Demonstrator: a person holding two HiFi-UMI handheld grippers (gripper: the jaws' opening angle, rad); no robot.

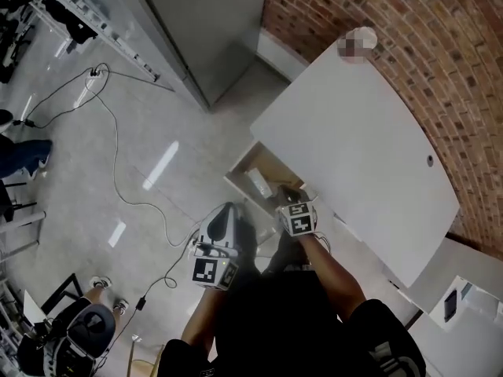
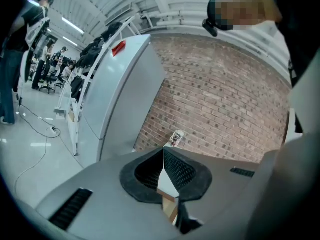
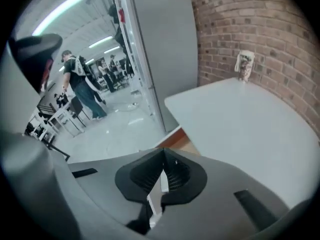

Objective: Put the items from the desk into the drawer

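The jaws of the right gripper (image 3: 163,158) are seen pressed together, and nothing is held between them. In the head view the right gripper (image 1: 286,195) is held above the open drawer (image 1: 253,162), with its marker cube turned towards the camera. The jaws of the left gripper (image 2: 163,150) are also closed tip to tip, and they are empty as well. This left gripper (image 1: 228,212) is kept over the floor, just beside the drawer and a little nearer to the person than the right one.

The drawer is pulled out from under the desk (image 1: 354,148), at the left end of the edge that faces the person. A pale item (image 1: 257,181) is seen lying inside it; it is too small to be named. The top of the desk is white. One cup (image 3: 244,65) stands upright at its far corner, close to the brick wall (image 1: 377,6), well apart from both grippers. The same cup (image 2: 177,137) is seen just above the tips of the left jaws, far behind them.

A grey cabinet (image 1: 212,22) stands beyond the left corner of the desk, and a thin cable (image 1: 118,175) is laid across the shiny floor.
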